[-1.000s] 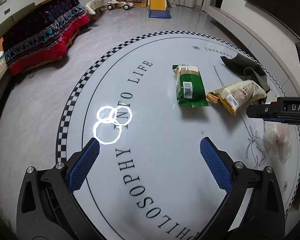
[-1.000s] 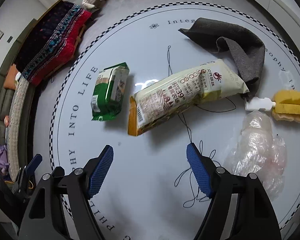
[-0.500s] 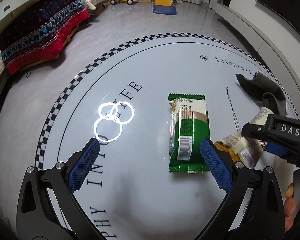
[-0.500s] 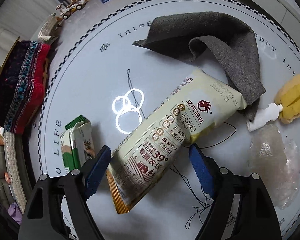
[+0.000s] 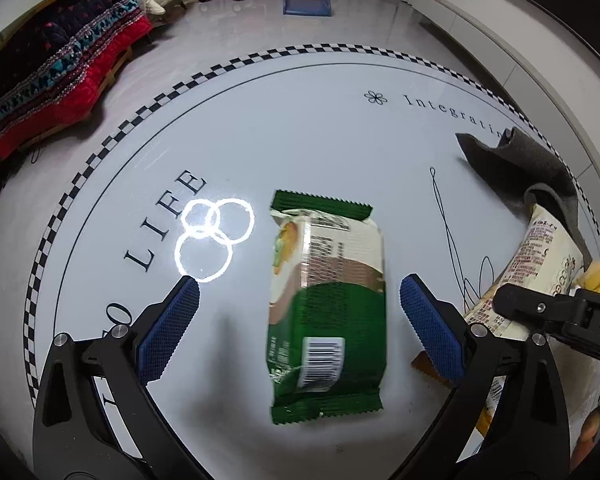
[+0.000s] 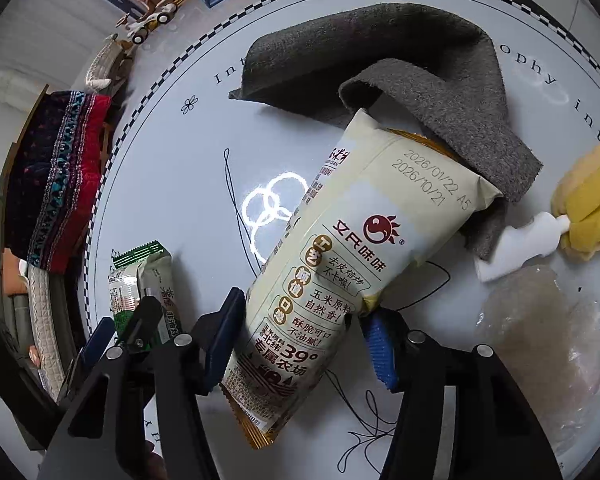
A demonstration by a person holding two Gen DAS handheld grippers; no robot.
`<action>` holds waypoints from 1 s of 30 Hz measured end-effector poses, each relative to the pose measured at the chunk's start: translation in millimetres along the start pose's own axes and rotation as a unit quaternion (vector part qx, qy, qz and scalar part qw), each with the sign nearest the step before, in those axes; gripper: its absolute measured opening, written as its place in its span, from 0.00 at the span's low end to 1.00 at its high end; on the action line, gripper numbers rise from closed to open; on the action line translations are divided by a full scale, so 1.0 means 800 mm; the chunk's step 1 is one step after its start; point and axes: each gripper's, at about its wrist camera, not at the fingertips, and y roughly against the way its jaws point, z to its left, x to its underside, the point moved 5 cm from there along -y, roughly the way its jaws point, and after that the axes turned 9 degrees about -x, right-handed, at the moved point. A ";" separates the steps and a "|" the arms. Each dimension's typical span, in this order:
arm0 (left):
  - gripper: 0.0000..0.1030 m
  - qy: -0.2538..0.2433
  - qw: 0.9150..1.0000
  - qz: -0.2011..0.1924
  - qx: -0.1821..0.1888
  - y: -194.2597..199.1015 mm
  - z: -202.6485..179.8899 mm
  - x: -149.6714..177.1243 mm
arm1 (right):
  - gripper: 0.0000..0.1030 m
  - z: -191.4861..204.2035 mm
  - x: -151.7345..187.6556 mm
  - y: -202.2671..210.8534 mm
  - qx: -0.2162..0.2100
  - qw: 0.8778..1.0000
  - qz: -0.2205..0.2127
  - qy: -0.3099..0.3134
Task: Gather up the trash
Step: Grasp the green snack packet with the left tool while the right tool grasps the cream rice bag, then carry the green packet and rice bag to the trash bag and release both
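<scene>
Two tongs point steeply down at a round white counter (image 5: pixel 300 128) with a checkered rim. The left tongs (image 5: pixel 300 312) are released, pads spread either side of a green snack packet (image 5: pixel 326 312) lying flat at centre. The right tongs (image 6: pixel 306 344) are closing around a cream snack bag (image 6: pixel 340 280), its top end at one o'clock resting on a grey cloth (image 6: pixel 420 72)
</scene>
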 end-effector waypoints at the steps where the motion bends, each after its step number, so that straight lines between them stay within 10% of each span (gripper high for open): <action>1: 0.92 -0.003 1.000 0.003 -0.001 -0.001 -0.004 0.004 | 0.54 -0.001 0.001 0.002 -0.001 1.000 0.002 0.004; 6: 0.49 -0.005 1.000 0.010 -0.016 -0.006 -0.009 0.018 | 0.51 0.005 0.010 0.002 -0.004 1.000 0.008 0.024; 11: 0.48 0.027 0.999 0.010 0.021 0.007 0.005 0.031 | 0.51 0.012 0.025 0.008 -0.011 0.999 0.010 0.046; 30: 0.48 0.040 0.998 -0.046 -0.020 0.154 0.121 0.150 | 0.51 0.102 0.181 0.060 -0.019 0.987 0.031 0.159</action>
